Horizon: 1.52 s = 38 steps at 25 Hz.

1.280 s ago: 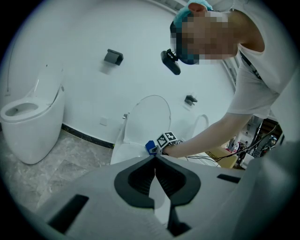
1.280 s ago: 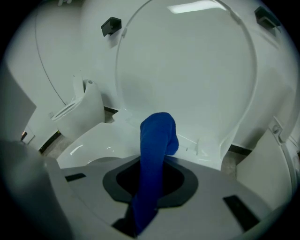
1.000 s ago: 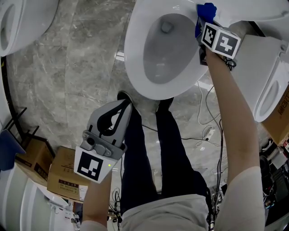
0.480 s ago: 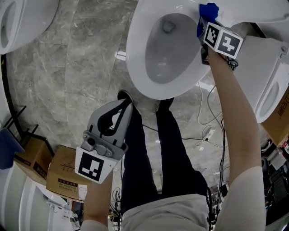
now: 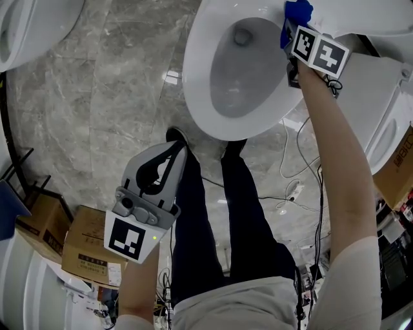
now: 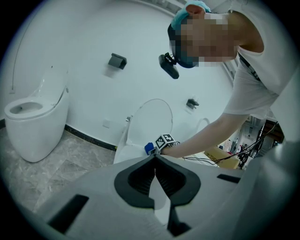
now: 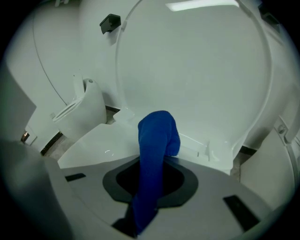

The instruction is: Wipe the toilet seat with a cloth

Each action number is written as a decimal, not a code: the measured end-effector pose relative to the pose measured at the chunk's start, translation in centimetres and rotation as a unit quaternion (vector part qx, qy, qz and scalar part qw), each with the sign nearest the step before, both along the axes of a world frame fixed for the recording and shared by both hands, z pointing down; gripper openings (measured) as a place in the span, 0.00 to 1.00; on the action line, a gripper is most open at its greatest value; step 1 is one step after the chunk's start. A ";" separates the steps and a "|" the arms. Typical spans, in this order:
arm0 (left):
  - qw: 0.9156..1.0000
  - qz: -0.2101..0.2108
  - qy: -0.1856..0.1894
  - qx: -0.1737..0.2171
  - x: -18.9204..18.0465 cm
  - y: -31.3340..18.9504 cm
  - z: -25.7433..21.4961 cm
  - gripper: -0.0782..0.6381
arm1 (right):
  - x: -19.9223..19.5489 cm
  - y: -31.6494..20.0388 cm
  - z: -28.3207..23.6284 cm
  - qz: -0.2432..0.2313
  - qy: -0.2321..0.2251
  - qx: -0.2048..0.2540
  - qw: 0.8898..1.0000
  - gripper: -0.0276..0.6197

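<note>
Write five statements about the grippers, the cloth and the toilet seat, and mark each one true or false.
1. The right gripper is shut on a blue cloth. True.
2. The left gripper grips a second cloth. False: its jaws are together with nothing between them.
3. The toilet lid stands raised. True.
4. The cloth is at the front edge of the toilet seat. False: it is at the back of the seat, near the lid.
5. The left gripper rests on the seat. False: it is held away from the seat, above the person's legs.
</note>
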State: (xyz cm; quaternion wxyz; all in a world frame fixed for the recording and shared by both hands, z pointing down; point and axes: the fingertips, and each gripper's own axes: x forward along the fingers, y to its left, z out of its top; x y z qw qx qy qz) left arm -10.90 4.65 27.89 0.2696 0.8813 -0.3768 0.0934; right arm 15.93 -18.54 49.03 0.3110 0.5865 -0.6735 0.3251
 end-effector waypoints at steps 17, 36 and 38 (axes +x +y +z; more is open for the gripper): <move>1.000 -0.005 0.014 0.006 -1.3 0.3 -0.3 0.12 | -3.8 -1.5 0.5 -0.063 0.006 -0.021 0.998 0.14; 1.000 -0.017 0.011 0.010 -4.3 0.5 -0.4 0.12 | -7.0 -2.3 0.5 -0.064 -0.025 -0.029 0.997 0.14; 1.000 -0.017 0.014 0.009 -4.4 0.6 -0.4 0.12 | -7.2 -2.3 0.5 -0.063 -0.026 -0.030 0.997 0.14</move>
